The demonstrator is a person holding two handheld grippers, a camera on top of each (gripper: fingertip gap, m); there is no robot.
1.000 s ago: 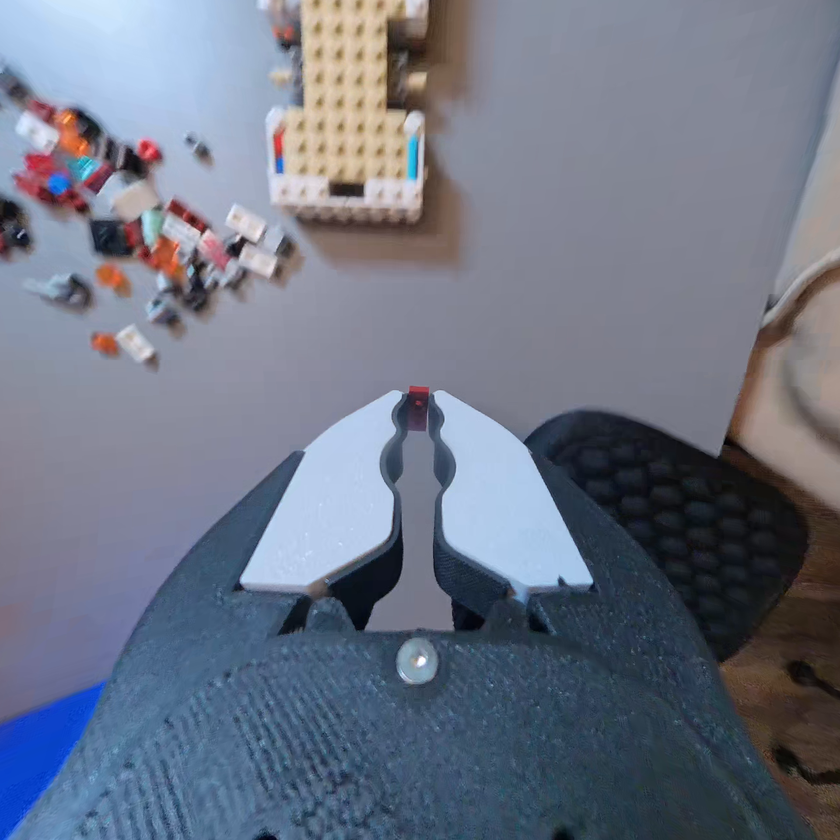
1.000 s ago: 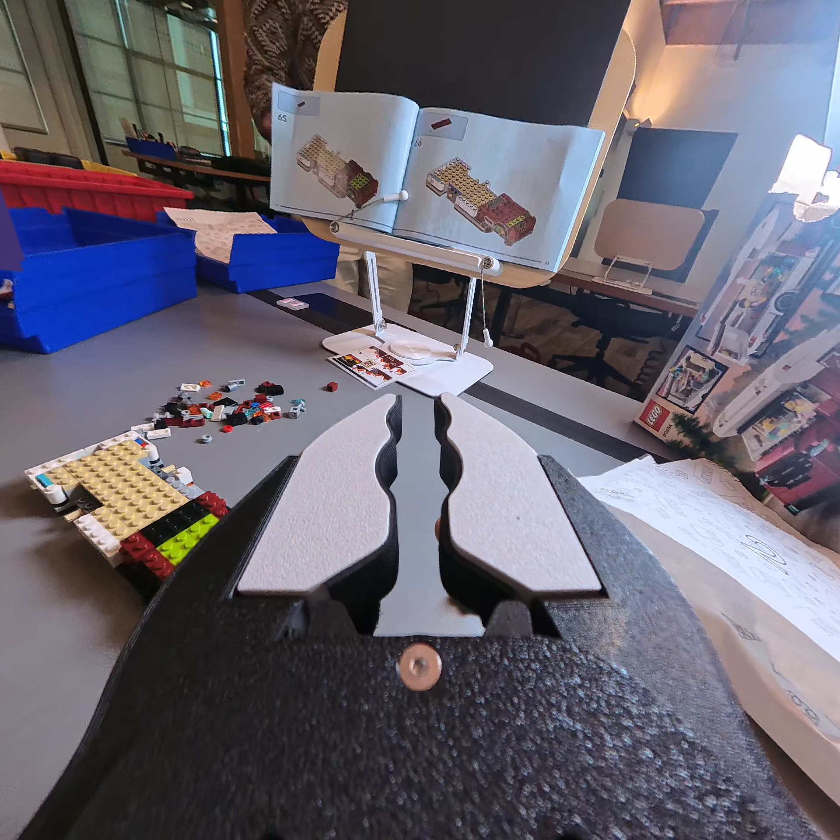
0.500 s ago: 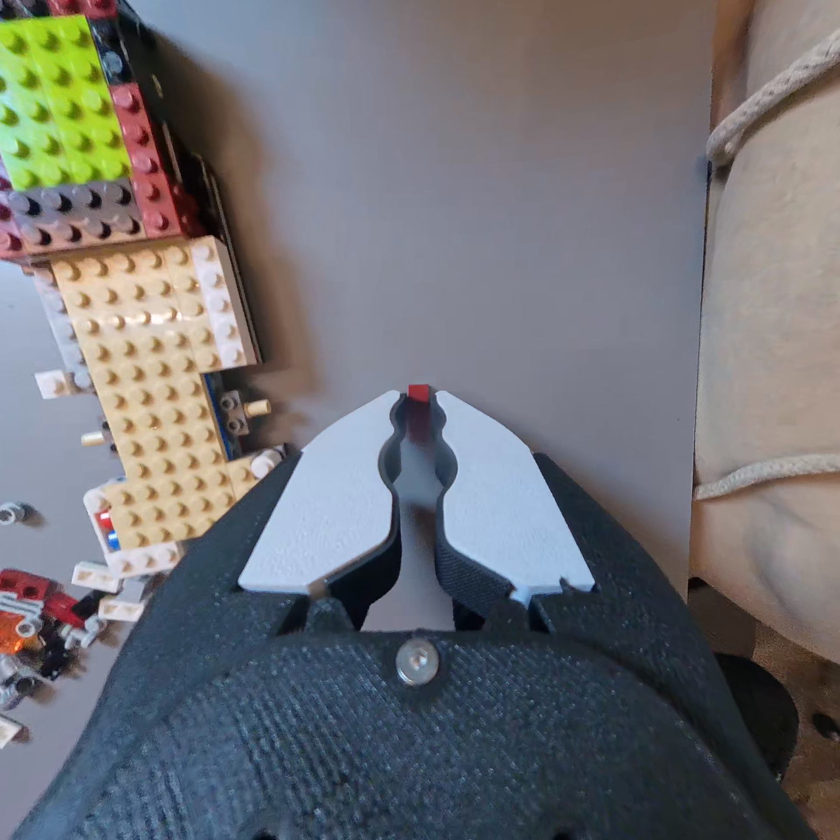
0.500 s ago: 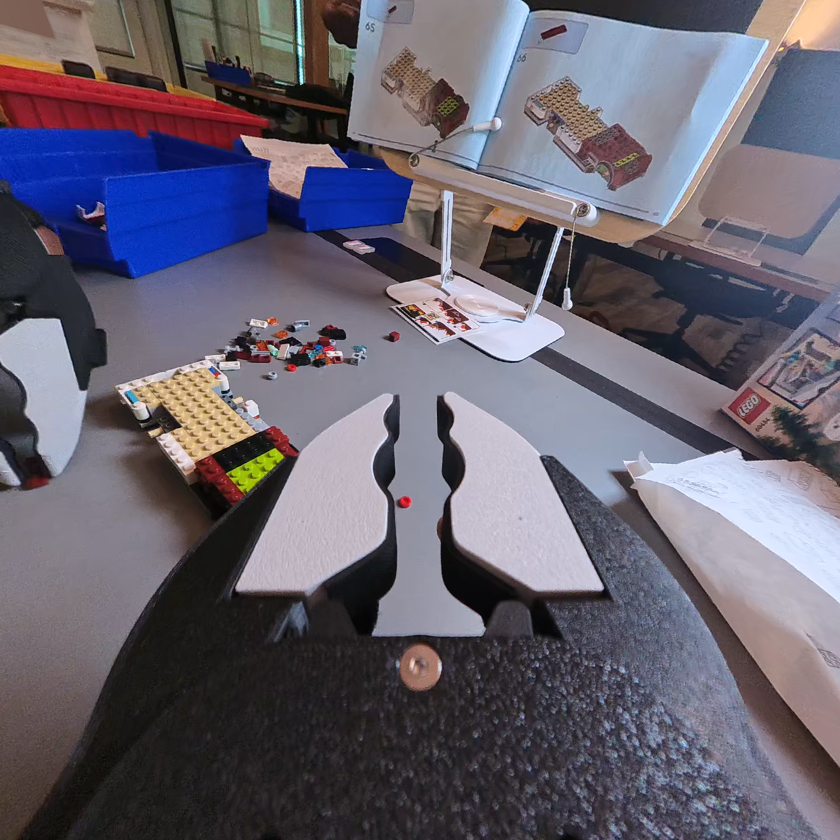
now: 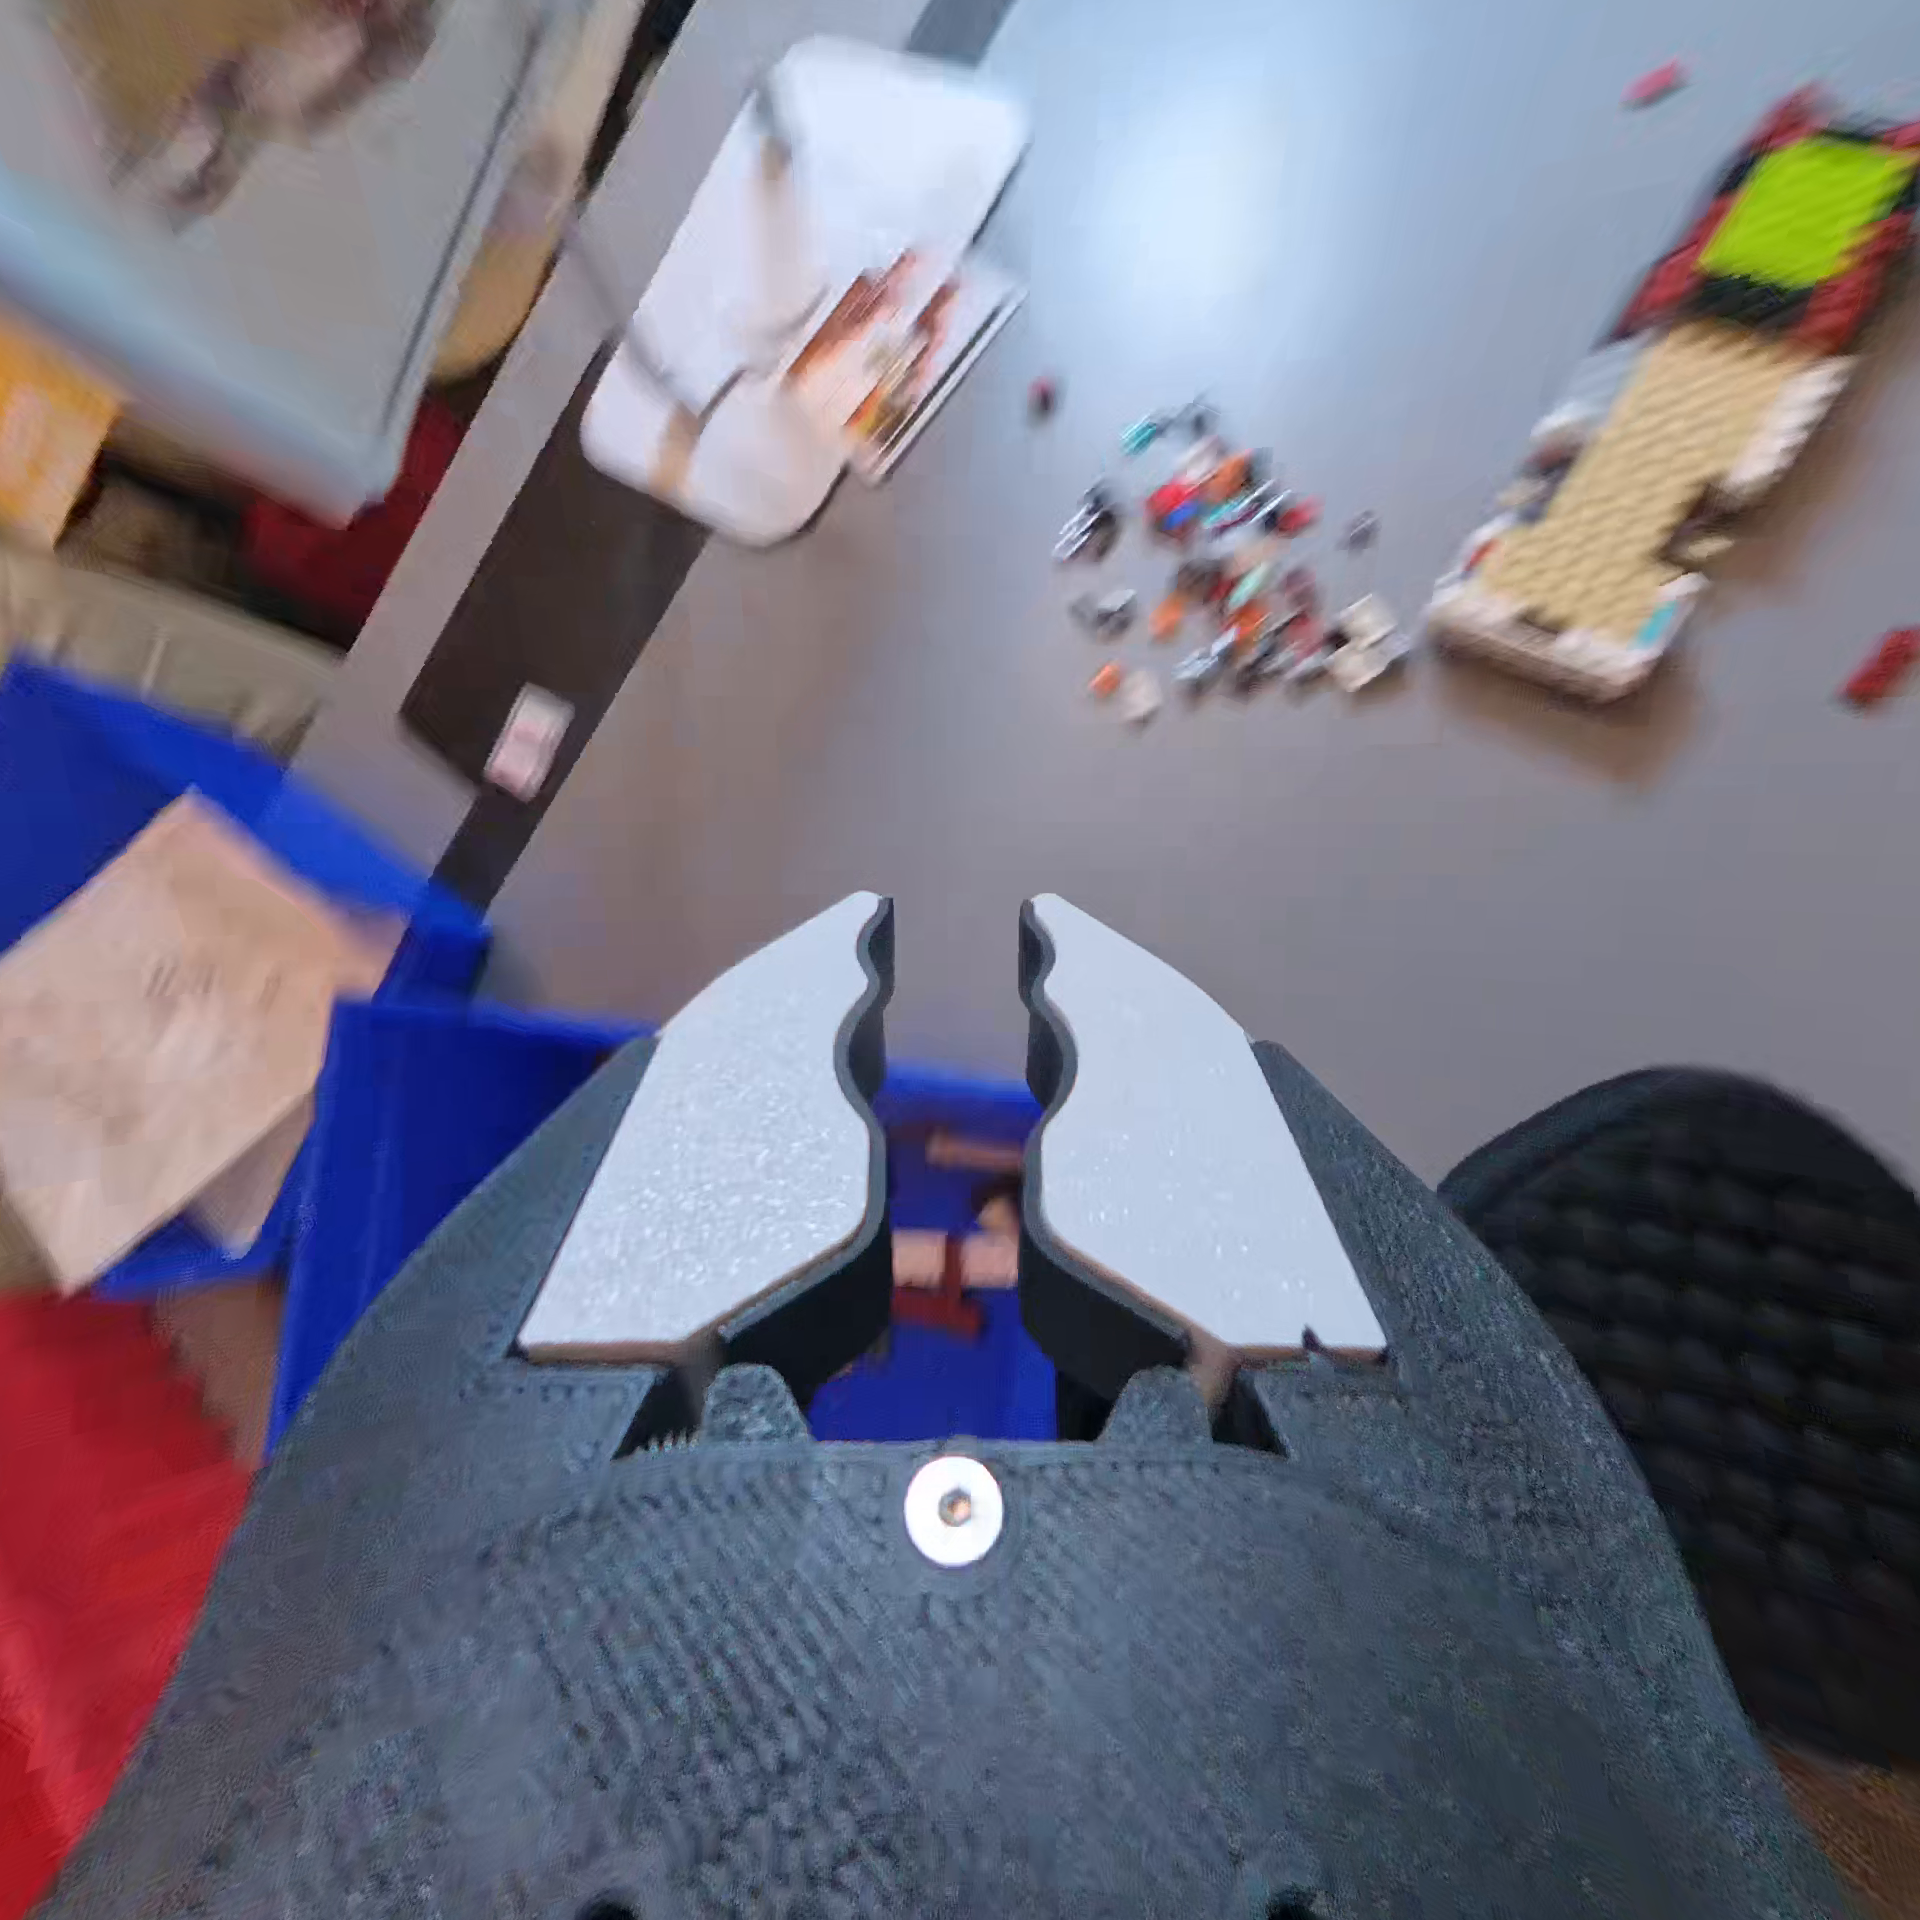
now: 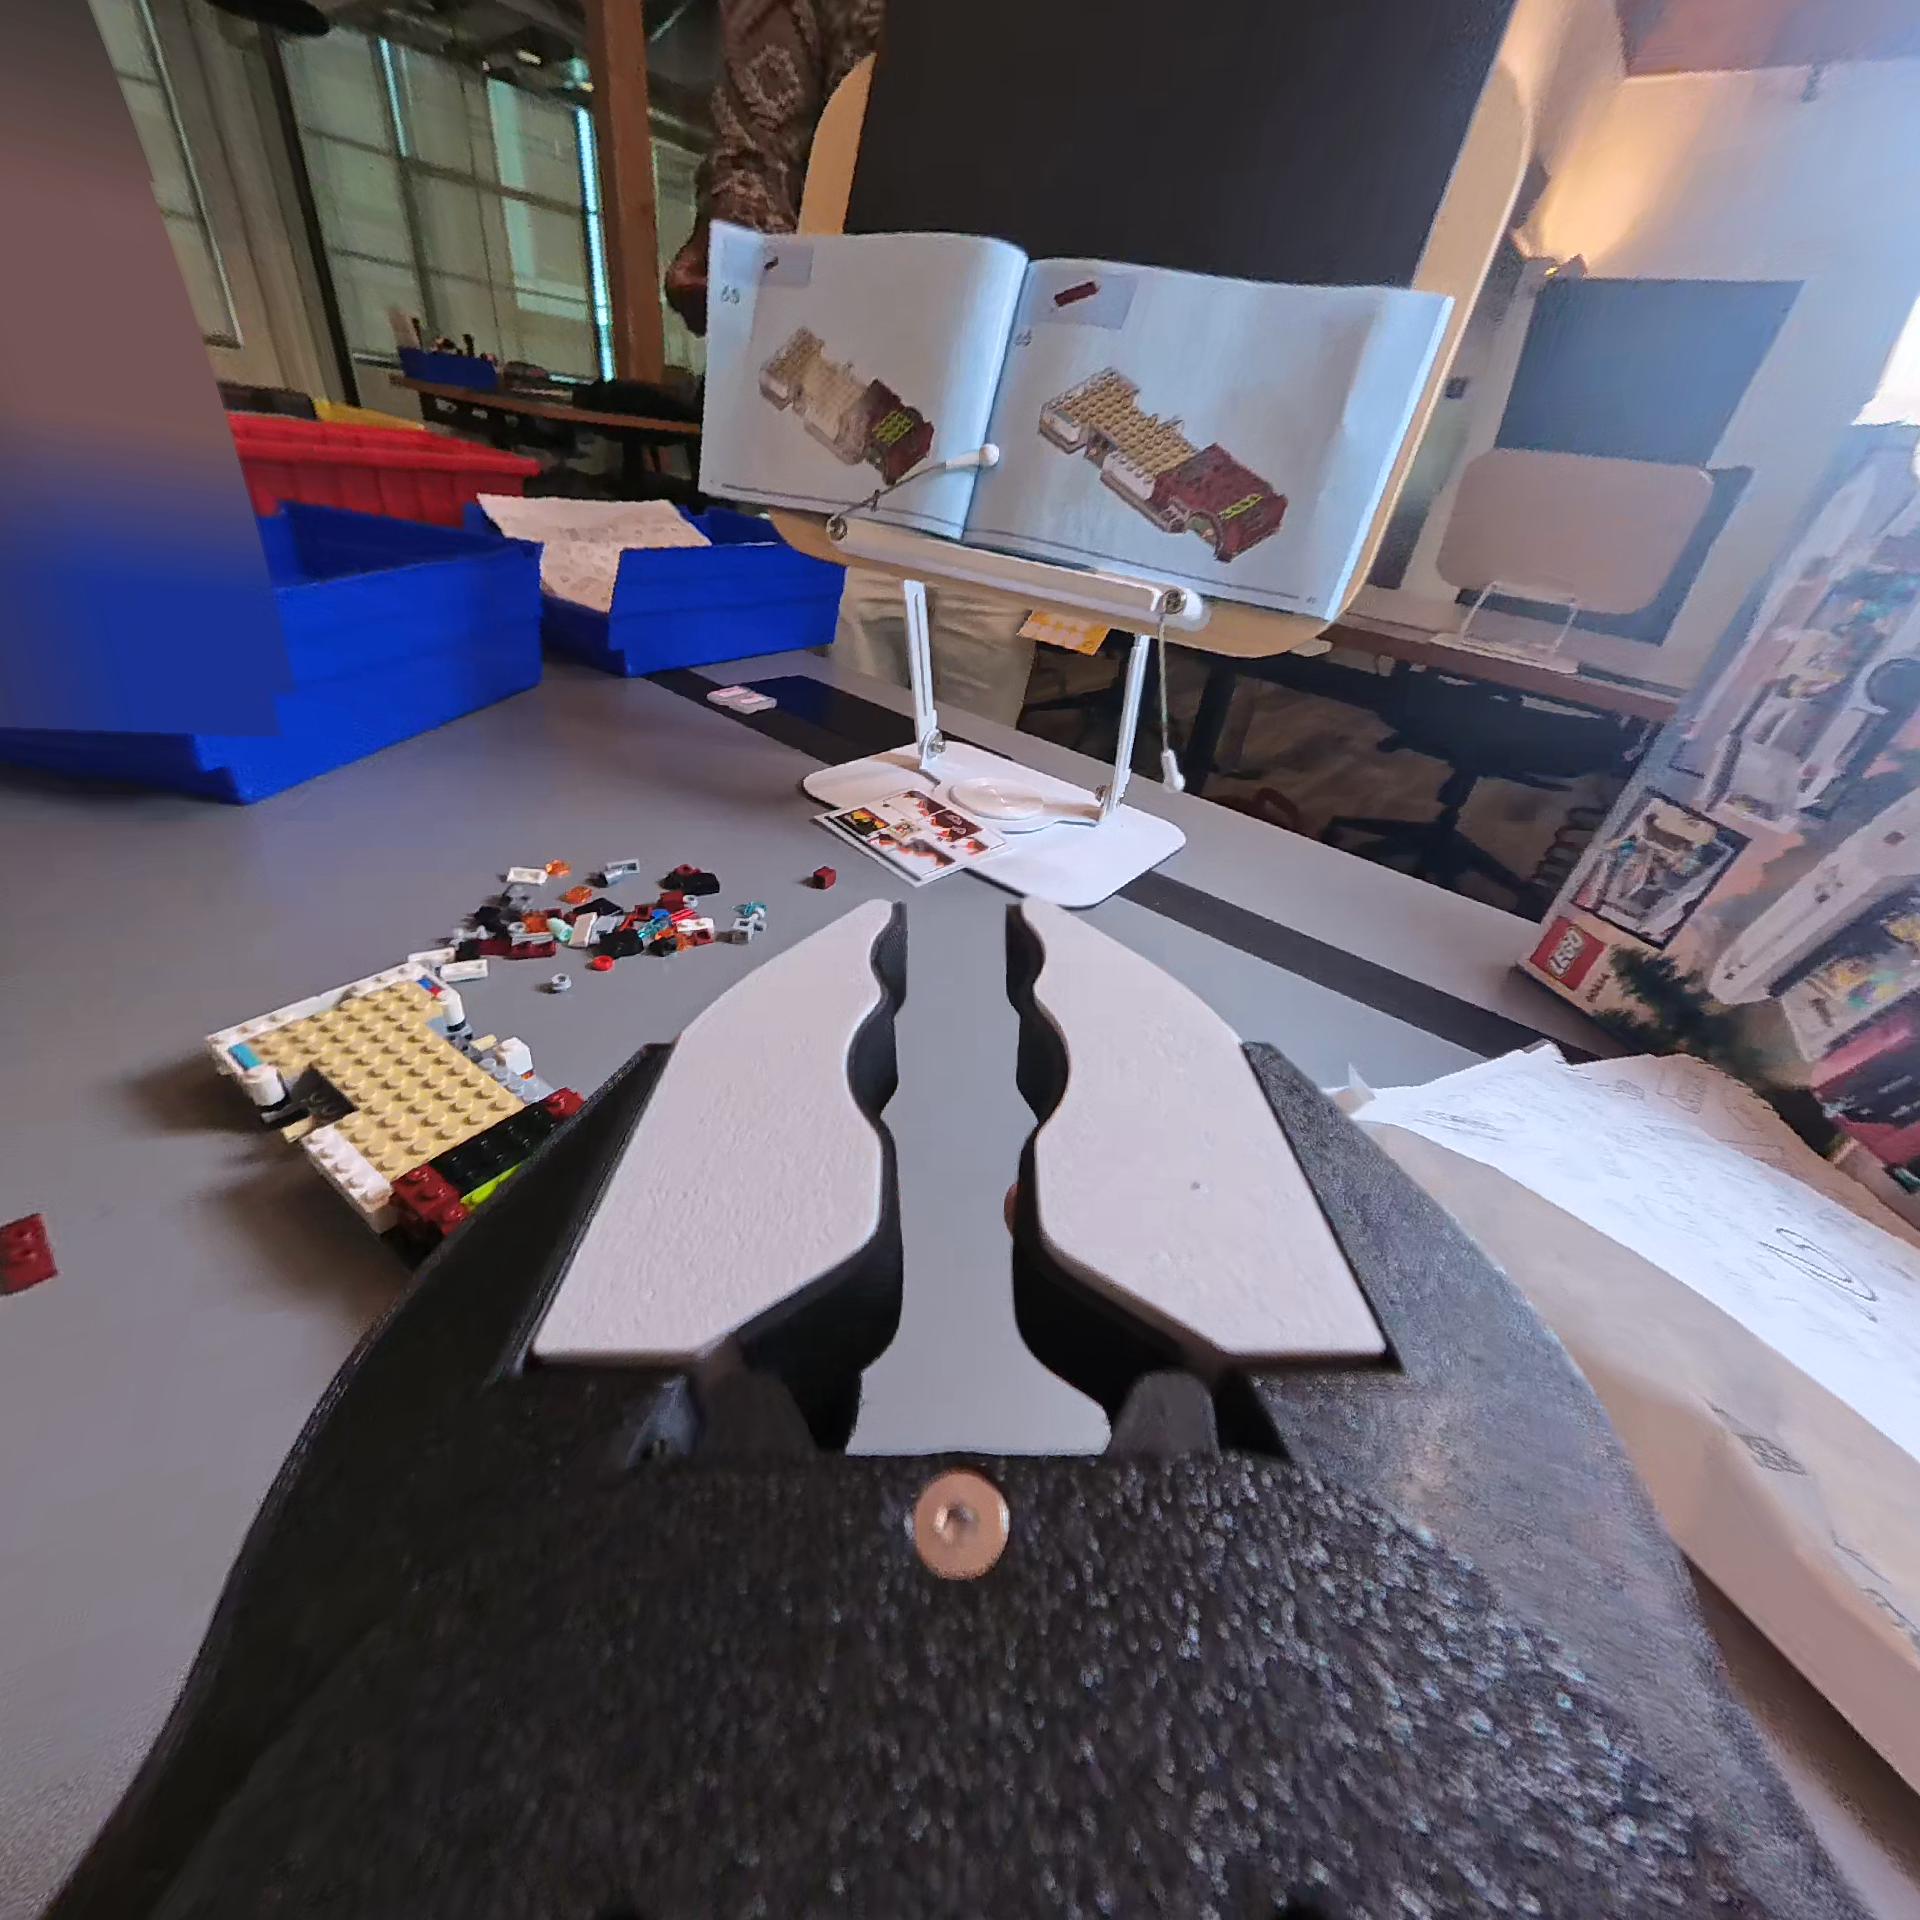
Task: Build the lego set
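Now | left gripper (image 5: 956, 925) apart, bare, above blue bin (image 5: 416, 1081) edge | right gripper (image 6: 954, 925) apart, bare, over grey table (image 6: 260, 852)

two wrist views, shared table (image 6: 312, 831)

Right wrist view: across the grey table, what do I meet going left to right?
Small dark red brick → tan brick build → loose brick pile → right gripper, open and empty → white paper sheets.

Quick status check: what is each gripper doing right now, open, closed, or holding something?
Left gripper: open, nothing between its fingers, above the grey table.
Right gripper: open, nothing between its fingers, over the table.
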